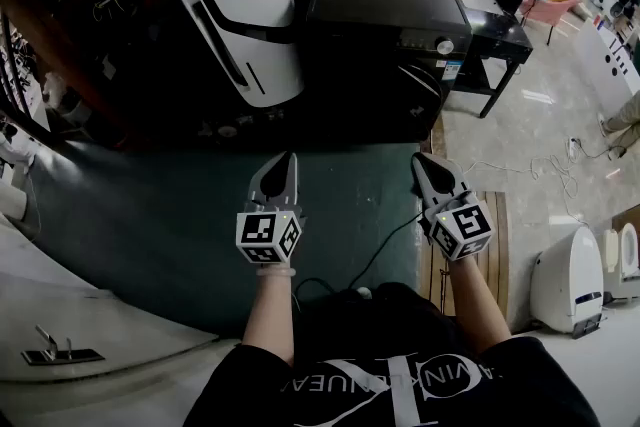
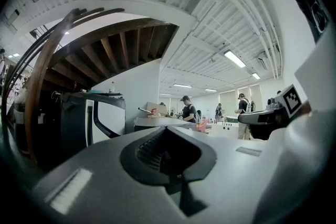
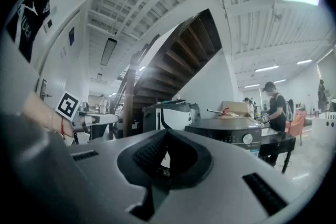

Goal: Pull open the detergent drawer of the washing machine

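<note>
Two hand-held grippers hang level above a green floor mat (image 1: 150, 215), well apart from the black washing machine (image 1: 385, 15) whose detergent drawer is to be pulled open. The left gripper (image 1: 285, 161) and the right gripper (image 1: 423, 163) each have their jaws pressed together, with nothing held between them. The machine stands ahead and a little to the right, between a white-and-black appliance (image 1: 250, 25) and a dark table (image 1: 500, 37). A round knob (image 1: 444, 46) sits near the right end of its front control strip. The drawer cannot be picked out at this range; it probably lies in that strip, away from the knob. Such a drawer is likely a light, stiff plastic tray with a smooth, slippery face and a slight catch at the start of its travel. The surest hold would be the finger recess in its front, taken with jaws opened first and drawn straight out, level, without twisting.
</note>
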